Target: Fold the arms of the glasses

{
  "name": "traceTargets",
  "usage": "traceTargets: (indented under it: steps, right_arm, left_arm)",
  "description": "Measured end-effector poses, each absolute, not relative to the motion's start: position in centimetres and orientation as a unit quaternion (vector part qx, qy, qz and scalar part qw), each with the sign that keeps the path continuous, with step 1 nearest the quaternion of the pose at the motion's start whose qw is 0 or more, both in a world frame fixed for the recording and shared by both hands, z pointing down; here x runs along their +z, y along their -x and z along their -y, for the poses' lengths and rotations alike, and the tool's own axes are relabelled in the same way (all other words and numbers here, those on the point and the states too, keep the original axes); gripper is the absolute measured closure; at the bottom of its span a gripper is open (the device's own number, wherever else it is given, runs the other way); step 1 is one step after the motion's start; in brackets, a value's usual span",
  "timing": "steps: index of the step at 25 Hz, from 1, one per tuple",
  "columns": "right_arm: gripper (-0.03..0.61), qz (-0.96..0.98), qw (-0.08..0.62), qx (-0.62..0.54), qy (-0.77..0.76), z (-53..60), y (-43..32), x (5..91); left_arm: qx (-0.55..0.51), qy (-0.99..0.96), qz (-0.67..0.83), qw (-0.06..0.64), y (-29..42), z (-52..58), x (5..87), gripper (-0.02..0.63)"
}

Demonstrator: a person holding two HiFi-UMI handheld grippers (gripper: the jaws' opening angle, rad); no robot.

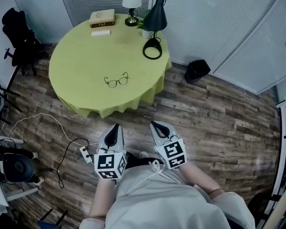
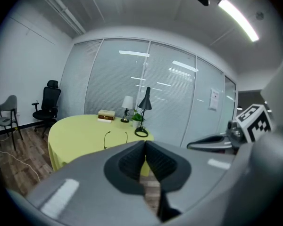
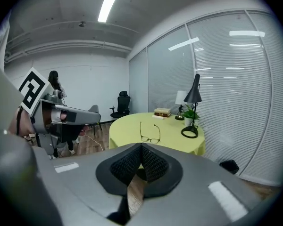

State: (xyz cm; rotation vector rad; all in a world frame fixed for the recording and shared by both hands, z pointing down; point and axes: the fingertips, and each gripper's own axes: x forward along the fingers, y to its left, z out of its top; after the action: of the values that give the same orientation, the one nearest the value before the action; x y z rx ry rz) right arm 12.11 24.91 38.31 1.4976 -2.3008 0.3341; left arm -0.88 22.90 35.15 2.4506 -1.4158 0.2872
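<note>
Plainly, left claw (image 1: 115,128) and right claw (image 1: 155,124) sat pressed together, empty, side by side. Glasses (image 1: 116,80), arms unfolded, lay well ahead of both, on yellow-green round table (image 1: 76,51).

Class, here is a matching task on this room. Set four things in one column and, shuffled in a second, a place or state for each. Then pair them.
Column one:
1. glasses
2. books
3. bin
4. left tool

Column two:
A. on the floor beside the table
B. shut, holding nothing
C. lying with arms unfolded
D. at the table's far edge

Pairs: 1-C, 2-D, 3-A, 4-B.
</note>
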Motion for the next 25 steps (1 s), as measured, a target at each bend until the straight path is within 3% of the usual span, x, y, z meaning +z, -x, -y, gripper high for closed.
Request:
traceTargets:
  steps: [25]
  right_arm:
    - [0.580,0.798,0.244,0.171,-0.523,3.3,-12.1,43.5]
  left_arm:
    - [0.121,-0.827,0.509,0.206,5.2,5.6,40.2,0.607]
